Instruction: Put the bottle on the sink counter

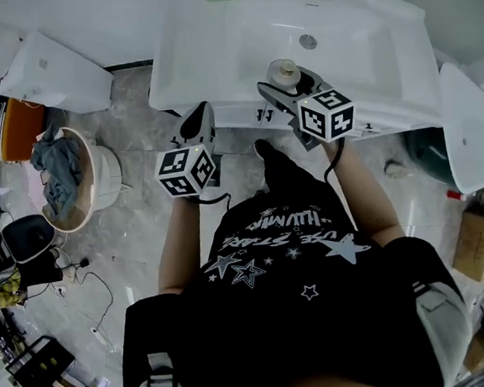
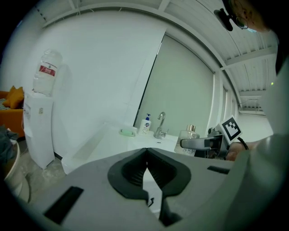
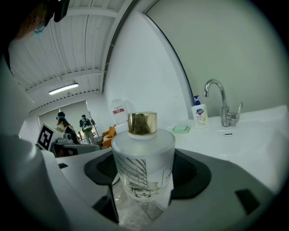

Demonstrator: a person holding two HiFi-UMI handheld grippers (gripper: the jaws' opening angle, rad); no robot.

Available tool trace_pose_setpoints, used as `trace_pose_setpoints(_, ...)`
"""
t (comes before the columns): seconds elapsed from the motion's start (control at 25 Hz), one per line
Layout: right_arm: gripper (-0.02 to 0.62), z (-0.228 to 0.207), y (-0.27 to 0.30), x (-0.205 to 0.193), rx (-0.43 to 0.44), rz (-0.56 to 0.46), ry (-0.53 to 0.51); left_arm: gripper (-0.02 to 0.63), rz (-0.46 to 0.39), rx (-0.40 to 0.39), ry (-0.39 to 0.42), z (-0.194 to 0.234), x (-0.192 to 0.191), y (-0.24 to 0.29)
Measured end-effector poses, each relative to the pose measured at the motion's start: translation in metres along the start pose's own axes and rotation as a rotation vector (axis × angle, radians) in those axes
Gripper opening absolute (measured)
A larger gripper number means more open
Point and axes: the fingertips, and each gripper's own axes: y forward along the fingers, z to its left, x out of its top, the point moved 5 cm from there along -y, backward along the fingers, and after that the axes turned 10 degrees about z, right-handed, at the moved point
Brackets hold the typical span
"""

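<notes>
A frosted glass bottle (image 3: 143,153) with a gold cap stands upright between the jaws of my right gripper (image 3: 142,191), which is shut on its lower body. In the head view the bottle (image 1: 282,69) and right gripper (image 1: 291,85) are over the front rim of the white sink counter (image 1: 213,60); I cannot tell whether the bottle touches it. My left gripper (image 1: 201,116) hangs just in front of the counter's front edge, left of the bottle. Its jaws (image 2: 145,169) are shut on nothing. The left gripper view shows the bottle (image 2: 189,135) to the right.
On the counter's back edge are a faucet (image 3: 221,106), a soap pump bottle (image 3: 198,113) and a green soap dish (image 3: 180,128). The basin drain (image 1: 308,41) lies behind the bottle. A basket of clothes (image 1: 68,174) sits on the floor left; a water dispenser (image 2: 39,117) stands beyond.
</notes>
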Motion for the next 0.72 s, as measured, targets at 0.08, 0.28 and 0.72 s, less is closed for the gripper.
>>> trace_pose_setpoints(0.08, 0.327, -0.009, 0.02, 0.01, 0.032, 0.016, -0.017, 0.009, -0.003, 0.033, -0.017, 0.01, 0.006, 0.01)
trace_pose_setpoints(0.28, 0.327, -0.032, 0.066, 0.039, 0.102, 0.057, -0.068, 0.008, -0.02, 0.098, -0.064, 0.032, 0.025, 0.037)
trace_pose_setpoints(0.72, 0.327, -0.058, 0.153, 0.071, 0.237, 0.147, -0.177, 0.008, -0.031, 0.229, -0.135, 0.066, 0.046, 0.082)
